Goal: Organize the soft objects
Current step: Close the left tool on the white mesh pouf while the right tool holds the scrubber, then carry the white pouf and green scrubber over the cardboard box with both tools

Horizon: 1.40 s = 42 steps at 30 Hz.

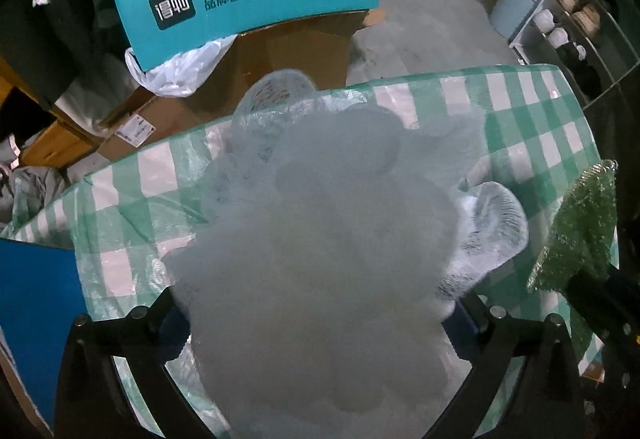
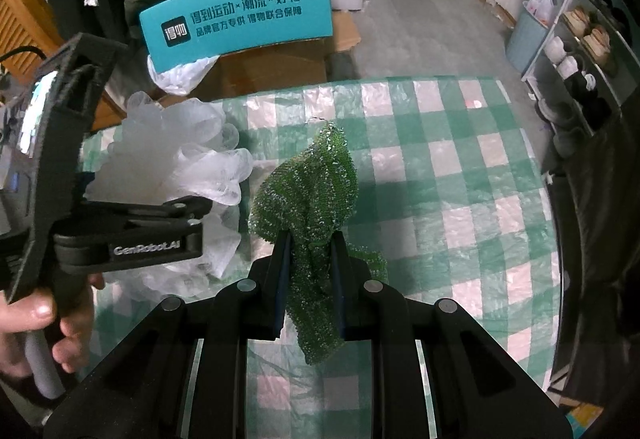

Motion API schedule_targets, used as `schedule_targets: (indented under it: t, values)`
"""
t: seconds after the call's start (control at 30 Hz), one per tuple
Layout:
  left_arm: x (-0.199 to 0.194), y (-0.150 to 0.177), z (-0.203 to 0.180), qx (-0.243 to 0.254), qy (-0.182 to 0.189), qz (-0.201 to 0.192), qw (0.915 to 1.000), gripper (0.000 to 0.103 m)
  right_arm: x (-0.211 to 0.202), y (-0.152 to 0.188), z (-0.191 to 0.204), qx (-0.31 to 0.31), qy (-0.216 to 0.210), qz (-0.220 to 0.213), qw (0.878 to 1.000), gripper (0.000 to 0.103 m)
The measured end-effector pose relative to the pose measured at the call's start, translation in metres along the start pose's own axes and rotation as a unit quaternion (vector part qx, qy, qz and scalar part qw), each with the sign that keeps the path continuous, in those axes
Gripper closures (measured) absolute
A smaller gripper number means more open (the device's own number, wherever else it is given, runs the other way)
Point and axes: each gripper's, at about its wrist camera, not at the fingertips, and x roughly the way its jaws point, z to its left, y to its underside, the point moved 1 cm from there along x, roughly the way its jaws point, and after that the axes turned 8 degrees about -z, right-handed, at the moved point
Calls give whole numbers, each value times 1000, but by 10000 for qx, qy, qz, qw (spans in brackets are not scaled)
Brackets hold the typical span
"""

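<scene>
A white mesh bath pouf [image 1: 320, 223] lies on the green-and-white checked tablecloth [image 1: 128, 199] and fills the left wrist view. My left gripper [image 1: 318, 303] points down over it with its jaws spread wide, the pouf between them. In the right wrist view the pouf [image 2: 180, 155] sits at the left under the left gripper [image 2: 192, 215], which a hand [image 2: 36, 311] holds. My right gripper [image 2: 310, 235] is shut on a green sparkly scrub cloth [image 2: 316, 175] that hangs crumpled above the table. That cloth [image 1: 576, 227] shows at the right edge of the left wrist view.
Beyond the table's far edge stand a teal box with printed characters [image 2: 240, 23], brown cardboard boxes [image 1: 280, 55] and a white plastic bag [image 1: 180, 71]. A shelf with shoes [image 2: 576, 39] lines the right wall. Checked tablecloth [image 2: 440, 167] stretches to the right. A blue panel [image 1: 36, 299] is at the left.
</scene>
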Motion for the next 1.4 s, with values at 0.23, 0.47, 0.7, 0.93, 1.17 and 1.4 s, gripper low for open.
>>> schedule_targets:
  t: [0.23, 0.47, 0.7, 0.93, 1.17, 1.4]
  values:
    - [14, 2, 6, -110, 175, 66, 9998, 0, 14, 0, 1, 52, -26, 95, 9999, 87]
    - [17, 10, 8, -18, 229, 8, 9997, 18, 17, 1, 1, 74, -36, 128, 9999, 87]
    - [17, 17, 0, 320, 83, -29, 9994, 28, 16, 2, 4, 54, -34, 110, 9999, 87]
    - [0, 20, 8, 176, 173, -115, 9996, 42, 7, 3, 8, 30, -58, 32, 10000, 87]
    - [-26, 26, 13, 187, 147, -300, 9993, 43, -6, 5, 13, 20, -168, -109, 9998, 87]
    - [-56, 30, 18, 241, 118, -561, 9981, 44, -24, 3, 23, -41, -236, -287, 9993, 87]
